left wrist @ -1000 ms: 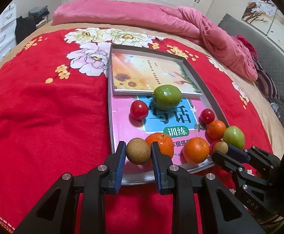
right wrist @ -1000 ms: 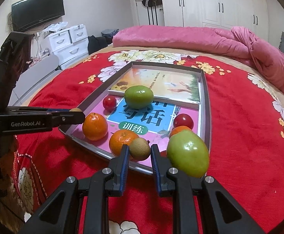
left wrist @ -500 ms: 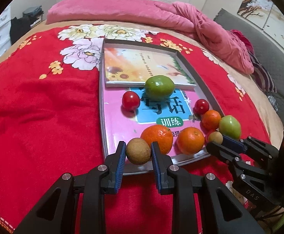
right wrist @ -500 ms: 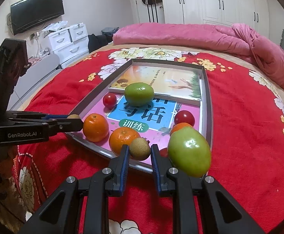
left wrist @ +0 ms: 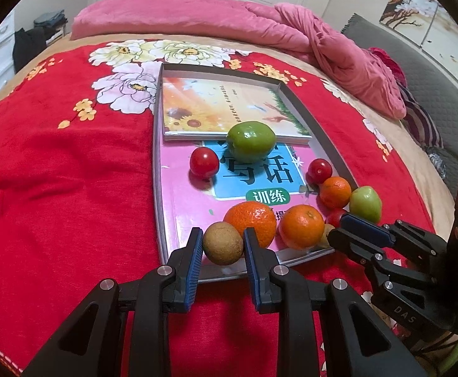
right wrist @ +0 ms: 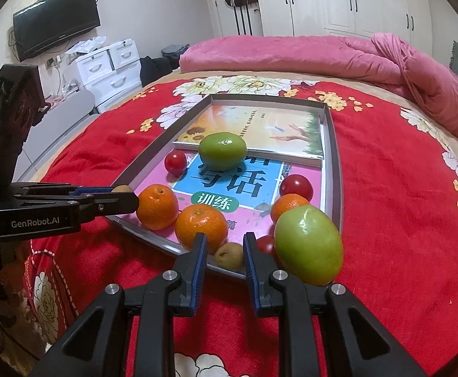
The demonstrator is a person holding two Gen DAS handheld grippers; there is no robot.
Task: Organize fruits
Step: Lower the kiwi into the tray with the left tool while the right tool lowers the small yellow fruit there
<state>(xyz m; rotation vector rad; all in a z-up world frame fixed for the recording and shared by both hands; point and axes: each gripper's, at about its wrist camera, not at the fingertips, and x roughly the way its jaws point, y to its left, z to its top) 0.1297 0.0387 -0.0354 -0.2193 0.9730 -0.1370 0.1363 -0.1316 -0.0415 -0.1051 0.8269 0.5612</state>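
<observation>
A grey tray holding two books lies on a red flowered blanket. On it sit a green fruit, tomatoes and oranges. My left gripper is shut on a round brown fruit above the tray's near edge. My right gripper stands narrowly apart. A smaller brown fruit lies low between its fingertips at the tray's near rim, with a gap to the left pad. A second green fruit sits at the tray's near right corner, beside the right finger.
A pink quilt is heaped along the far side of the bed. White drawers and a wall television stand to the left. Bare red blanket spreads on the left of the tray.
The small brown fruit between the right gripper's fingers has sunk lower and looks smaller, off the left pad. The left gripper still holds its brown fruit and has barely shifted.
</observation>
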